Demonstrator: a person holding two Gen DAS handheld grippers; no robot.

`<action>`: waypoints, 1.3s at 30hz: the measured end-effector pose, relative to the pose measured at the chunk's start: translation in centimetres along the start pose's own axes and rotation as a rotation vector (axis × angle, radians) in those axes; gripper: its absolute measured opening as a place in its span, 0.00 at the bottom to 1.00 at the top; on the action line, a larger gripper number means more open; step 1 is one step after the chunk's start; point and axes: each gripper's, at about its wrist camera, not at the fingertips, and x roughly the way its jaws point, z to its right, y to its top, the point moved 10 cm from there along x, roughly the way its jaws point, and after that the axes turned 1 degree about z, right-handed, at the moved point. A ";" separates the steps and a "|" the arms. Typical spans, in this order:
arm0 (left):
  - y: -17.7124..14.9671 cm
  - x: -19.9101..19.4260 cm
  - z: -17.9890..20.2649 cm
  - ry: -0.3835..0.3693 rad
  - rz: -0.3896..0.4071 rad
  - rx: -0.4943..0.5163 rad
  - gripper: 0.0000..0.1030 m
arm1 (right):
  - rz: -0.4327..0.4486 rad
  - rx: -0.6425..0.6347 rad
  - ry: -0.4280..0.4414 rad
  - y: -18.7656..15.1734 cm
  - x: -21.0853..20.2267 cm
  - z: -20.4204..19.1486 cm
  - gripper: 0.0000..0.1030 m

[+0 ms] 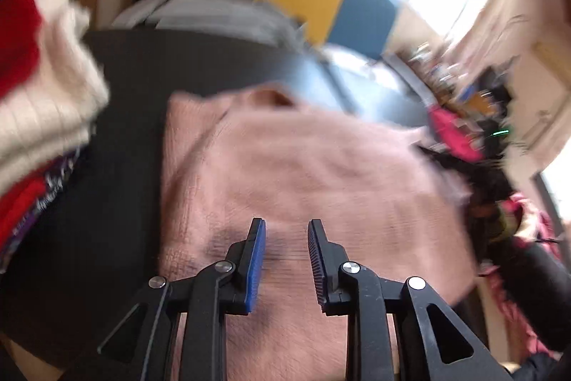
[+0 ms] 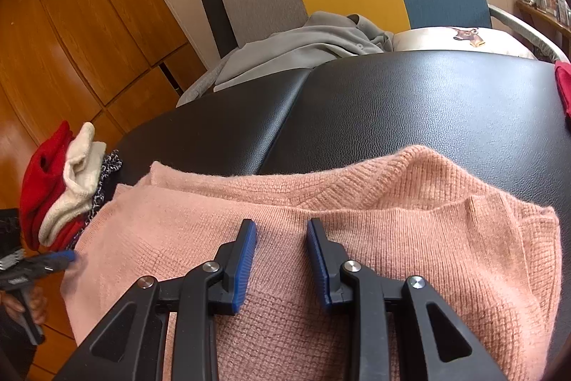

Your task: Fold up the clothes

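Right wrist view: right gripper (image 2: pixel 282 238) and left gripper (image 1: pixel 287 240) both slightly parted, empty, above pink sweater (image 2: pixel 321 256). Risk: pinching only one knit layer, dragging the fold askew on the slick black bench (image 2: pixel 392 102).

A: The left wrist view is smeared – the pink sweater (image 1: pixel 314 174) has lost its knit, and the clutter (image 1: pixel 464 95) by the window is streaks only

B: In the right wrist view the sweater's near part lies hidden under the right gripper (image 2: pixel 282 238), and its hem is cut off below

A: The red cloth (image 2: pixel 564 88) is cropped at the right edge – what it is can't be told
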 end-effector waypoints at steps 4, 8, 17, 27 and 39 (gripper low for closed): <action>-0.7 0.3 -3.2 -0.069 0.042 -0.148 0.08 | 0.004 0.019 0.022 0.0 0.0 0.2 0.29; -0.8 -0.4 -3.3 -0.037 0.050 -0.155 0.04 | 0.007 0.037 0.040 0.1 0.0 0.3 0.29; 3.8 -0.8 -3.6 0.055 0.057 -0.037 0.70 | 0.013 0.053 0.056 0.1 -0.2 0.4 0.29; 4.6 4.0 -5.8 0.069 -0.058 -0.040 0.66 | 0.013 0.066 0.069 0.2 -0.2 0.5 0.29; 4.4 4.3 -4.7 -0.020 -0.059 -0.134 0.24 | 0.016 0.081 0.083 0.3 -0.2 0.6 0.29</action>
